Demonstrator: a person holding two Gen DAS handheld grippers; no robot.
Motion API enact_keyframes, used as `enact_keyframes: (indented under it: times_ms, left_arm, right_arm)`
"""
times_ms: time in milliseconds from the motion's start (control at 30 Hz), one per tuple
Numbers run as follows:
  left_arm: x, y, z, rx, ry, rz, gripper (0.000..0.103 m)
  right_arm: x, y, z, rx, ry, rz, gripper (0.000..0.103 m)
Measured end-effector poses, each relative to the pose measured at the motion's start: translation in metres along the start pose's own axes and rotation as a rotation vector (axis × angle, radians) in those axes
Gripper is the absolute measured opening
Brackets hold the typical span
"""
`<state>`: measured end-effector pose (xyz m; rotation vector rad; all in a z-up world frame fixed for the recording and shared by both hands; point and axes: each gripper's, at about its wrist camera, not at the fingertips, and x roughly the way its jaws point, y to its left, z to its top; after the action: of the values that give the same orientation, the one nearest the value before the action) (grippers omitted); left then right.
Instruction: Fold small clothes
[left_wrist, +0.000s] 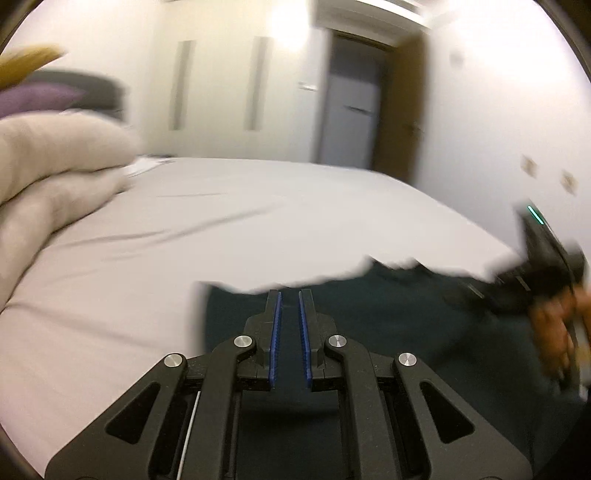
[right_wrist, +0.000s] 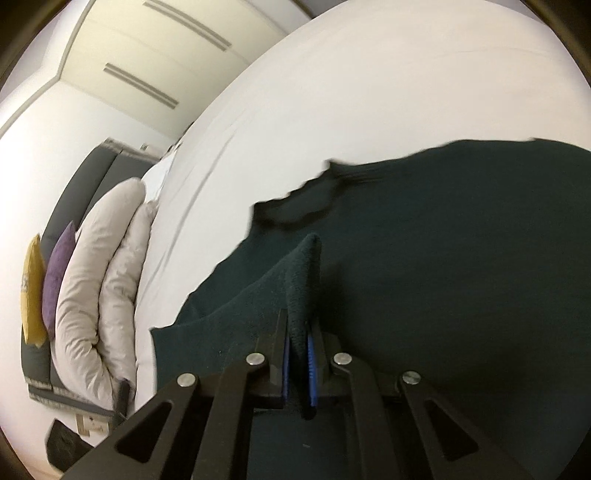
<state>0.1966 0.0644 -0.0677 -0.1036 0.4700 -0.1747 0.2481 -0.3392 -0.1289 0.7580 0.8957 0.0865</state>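
Dark green knit cloth, a small garment (right_wrist: 461, 277), lies spread on the white sheet of a bed (right_wrist: 332, 92), near the bed's edge closest to both cameras. One fold of it rises in a ridge and runs straight into the right gripper (right_wrist: 298, 332), whose blue-padded jaws are pressed together on that fold. A wavy hem or neckline shows at the garment's far end, blurred.

In the left wrist view the same garment fills the lower middle and right, its ragged edge meeting the sheet just beyond the left gripper (left_wrist: 290, 295). That gripper's jaws stand close together with only a thin slit between the blue pads; the pictures show no cloth in the slit, though dark fabric lies directly below.

At the right edge of that view a person's hand (left_wrist: 554, 332) grips the black body of the other tool, badly blurred.

Farther out, a folded pale duvet (right_wrist: 107, 277) sits at the head of the bed, with a purple cushion (right_wrist: 57, 273) and a yellow cushion (right_wrist: 31, 291) against a grey headboard (right_wrist: 79, 184). White wardrobe doors (left_wrist: 221, 85) and a doorway (left_wrist: 351, 107) stand behind.
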Motion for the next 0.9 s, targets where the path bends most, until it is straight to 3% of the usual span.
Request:
enact_keyframes:
  times_ms: [167,300,533,667,900]
  left_arm:
    - [0.024,0.073,0.012,-0.197,0.097,0.087,0.009]
    - [0.032,0.094,0.01,-0.247,0.141,0.093,0.009]
    - [0.064,0.044,-0.007,-0.078,0.222,-0.007,0.009]
    - [0.08,0.02,-0.021,0.044,0.291,0.022,0.009]
    - [0.101,0.008,-0.042,0.162,0.387,0.108,0.009]
  right_arm:
    - [-0.012,-0.031,-0.003,0.069,-0.022,-0.018,0.009]
    - [-0.018,-0.045,-0.005,0.102,-0.041,-0.026,0.009]
    - [-0.022,-0.041,0.004,0.076,-0.07,-0.063,0.009]
    - [-0.02,-0.043,0.003,0.071,-0.051,-0.085,0.009]
    - [-0.019,-0.057,-0.003,0.124,-0.024,-0.071,0.009]
